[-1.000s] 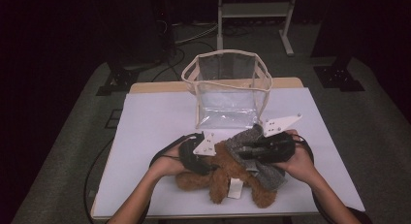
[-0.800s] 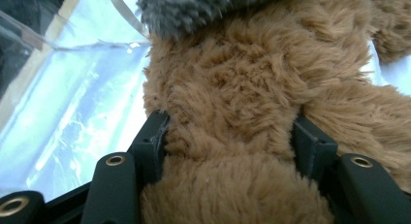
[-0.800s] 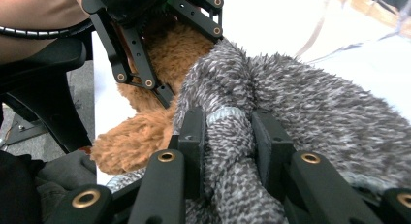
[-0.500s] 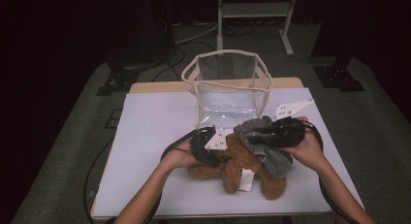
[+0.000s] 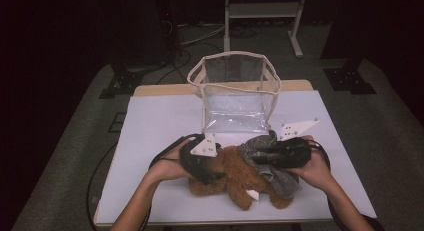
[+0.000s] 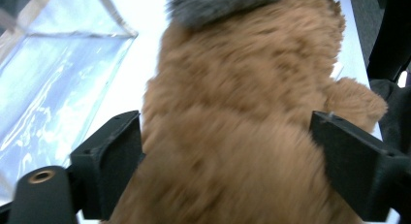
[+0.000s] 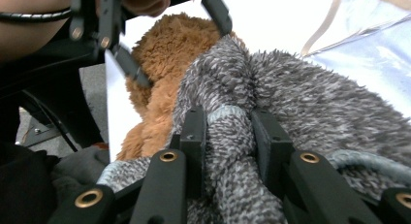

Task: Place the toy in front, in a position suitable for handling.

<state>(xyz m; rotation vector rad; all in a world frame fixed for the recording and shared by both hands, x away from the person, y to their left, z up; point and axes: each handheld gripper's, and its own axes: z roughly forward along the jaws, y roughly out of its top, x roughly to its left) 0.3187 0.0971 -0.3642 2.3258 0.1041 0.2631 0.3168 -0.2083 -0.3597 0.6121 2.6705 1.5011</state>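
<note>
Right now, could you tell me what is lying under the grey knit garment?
A brown plush toy lies under the grey knit garment, its body and limbs sticking out on the left and below. The part beneath the knit is covered.

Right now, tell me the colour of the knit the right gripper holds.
Mottled grey and white knit, clearest in the right gripper view.

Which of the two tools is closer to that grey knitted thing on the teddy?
The right tool: it is clamped on a fold of the grey knitted garment. The left tool, jaws just opened, straddles the brown teddy beside it.
</note>
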